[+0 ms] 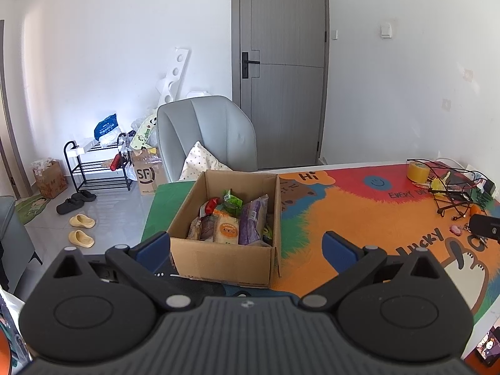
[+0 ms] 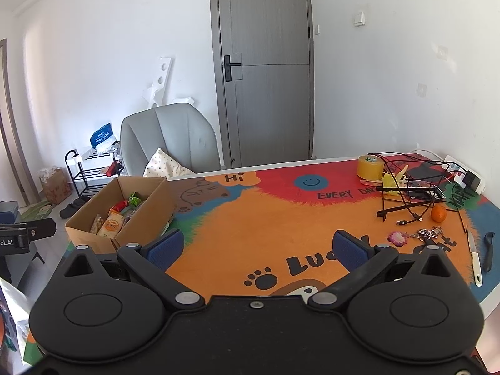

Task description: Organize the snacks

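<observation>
- Left gripper (image 1: 247, 245) hung just in front of the cardboard box (image 1: 225, 259), jaws spread wide, blue pads either side of the box's near wall, nothing between them
- Right gripper (image 2: 257, 247) sat over bare orange mat (image 2: 250, 218), jaws also wide apart and empty
- Box stood upright at the table's left end, flaps open, on the green edge of the mat
- Snacks were all inside the box: purple packet (image 1: 253, 222), orange-label pack (image 1: 227, 229), green wrapper (image 1: 232, 201), red wrapper (image 1: 211, 204), plus others at the bottom I couldn't make out
- In the right wrist view the box (image 2: 125, 218) was left of the gripper, well apart from it; orange-label pack (image 2: 112, 225) and green wrapper (image 2: 135, 200) showed
- No snack packs visible loose on the mat in either view
- Far right corner clutter: tape roll (image 2: 371, 166), black wire rack (image 2: 412, 184) with cables, tangerine (image 2: 438, 213), keychain (image 2: 415, 236), white-handled knife (image 2: 475, 257) beside its black sheath (image 2: 488, 251)
- Grey chair (image 1: 212, 131) with a spotted cushion (image 1: 200, 162) stood behind the box, grey door (image 1: 281, 68) shut beyond
</observation>
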